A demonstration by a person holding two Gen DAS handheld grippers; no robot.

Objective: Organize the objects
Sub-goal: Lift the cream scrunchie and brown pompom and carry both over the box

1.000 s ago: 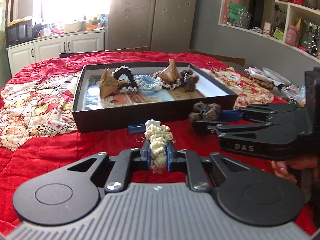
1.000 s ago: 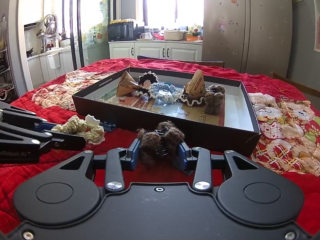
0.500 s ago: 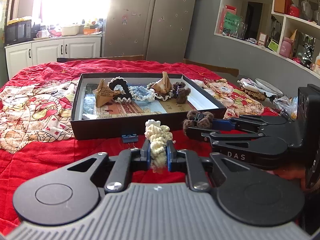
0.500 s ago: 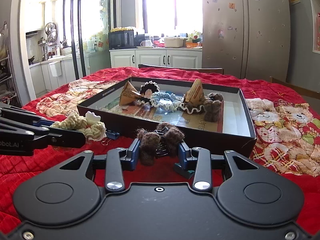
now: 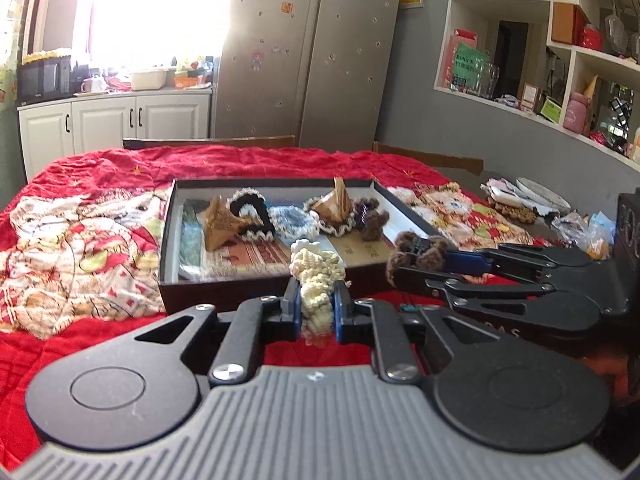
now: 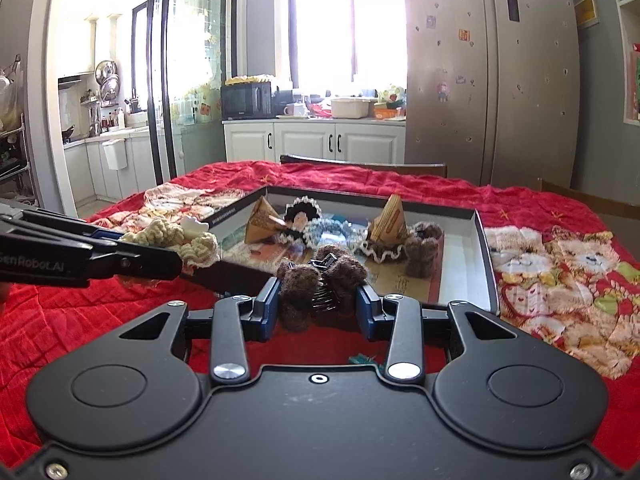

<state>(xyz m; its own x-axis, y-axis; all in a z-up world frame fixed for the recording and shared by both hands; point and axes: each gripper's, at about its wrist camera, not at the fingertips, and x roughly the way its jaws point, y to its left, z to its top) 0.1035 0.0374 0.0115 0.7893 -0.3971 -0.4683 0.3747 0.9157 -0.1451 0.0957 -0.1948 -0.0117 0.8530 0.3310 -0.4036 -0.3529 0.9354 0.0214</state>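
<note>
The left gripper (image 5: 317,306) is clamped on a cream crocheted hair tie (image 5: 316,276), held clear of the red tablecloth (image 5: 80,340), just before the near wall of the black tray (image 5: 224,290). The right gripper (image 6: 317,302) is clamped on a brown fuzzy hair clip (image 6: 320,276), beside it. Inside the tray a black scrunchie (image 5: 250,210), a blue scrunchie (image 5: 294,220) and a second brown clip (image 5: 370,216) are seen.

box (image 5: 256,292) front wall behind fingers (image 5: 294,306)
</note>
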